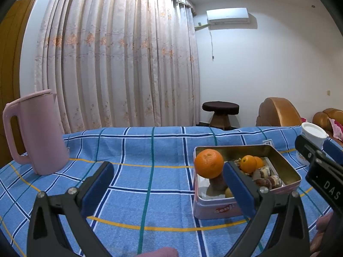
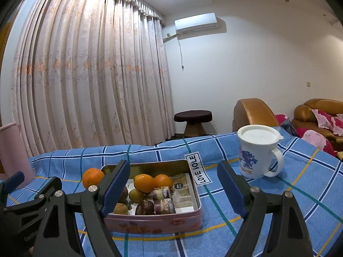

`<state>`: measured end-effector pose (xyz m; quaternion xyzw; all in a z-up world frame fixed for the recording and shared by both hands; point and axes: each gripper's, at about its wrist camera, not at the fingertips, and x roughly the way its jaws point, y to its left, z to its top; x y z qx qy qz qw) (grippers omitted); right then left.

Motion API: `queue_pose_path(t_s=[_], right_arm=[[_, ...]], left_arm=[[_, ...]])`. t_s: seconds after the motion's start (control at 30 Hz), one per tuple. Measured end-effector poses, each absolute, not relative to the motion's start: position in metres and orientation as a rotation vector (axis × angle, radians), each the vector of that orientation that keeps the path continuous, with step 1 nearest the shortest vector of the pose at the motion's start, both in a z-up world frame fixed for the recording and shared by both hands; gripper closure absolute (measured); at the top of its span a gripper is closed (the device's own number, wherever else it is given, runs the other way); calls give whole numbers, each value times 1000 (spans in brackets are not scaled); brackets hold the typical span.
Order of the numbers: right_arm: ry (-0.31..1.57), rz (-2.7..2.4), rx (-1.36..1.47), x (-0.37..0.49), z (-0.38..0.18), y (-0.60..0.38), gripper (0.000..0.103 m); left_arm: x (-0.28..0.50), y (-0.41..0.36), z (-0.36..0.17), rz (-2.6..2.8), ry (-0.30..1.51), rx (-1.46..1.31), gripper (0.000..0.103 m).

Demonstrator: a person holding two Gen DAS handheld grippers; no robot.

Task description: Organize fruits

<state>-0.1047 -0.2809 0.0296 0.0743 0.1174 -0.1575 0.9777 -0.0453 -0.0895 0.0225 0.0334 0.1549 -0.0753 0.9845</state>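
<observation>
A pink tin (image 1: 214,208) (image 2: 154,222) stands on the blue checked tablecloth. It holds two small oranges (image 2: 144,183) (image 1: 248,163), a yellow-green fruit (image 2: 136,195), brown fruits (image 2: 121,208) and wrapped cakes (image 2: 164,206). A big orange (image 1: 209,163) (image 2: 92,177) sits at the tin's left rim, on a brown fruit in the left wrist view. My left gripper (image 1: 169,182) is open and empty, left of the tin. My right gripper (image 2: 173,184) is open and empty, just above the tin's near right part.
A pink kettle (image 1: 38,132) stands at the far left of the table. A white lidded mug (image 2: 257,152) stands right of the tin. A "LOVE" label (image 2: 198,169) lies by the tin's far corner. Curtains, a stool and brown sofas lie beyond the table.
</observation>
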Motion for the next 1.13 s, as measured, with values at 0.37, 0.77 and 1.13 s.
queue_pose_path(t_s=[0.37, 0.77, 1.13], right_arm=[[247, -313, 139, -102, 28, -282, 18], [249, -311, 135, -102, 27, -282, 18], [256, -311, 130, -100, 26, -281, 18]], left_arm=[[-46, -87, 22, -151, 312, 72, 0], [-46, -87, 22, -154, 314, 74, 0], [-42, -80, 22, -179, 328, 64, 0]])
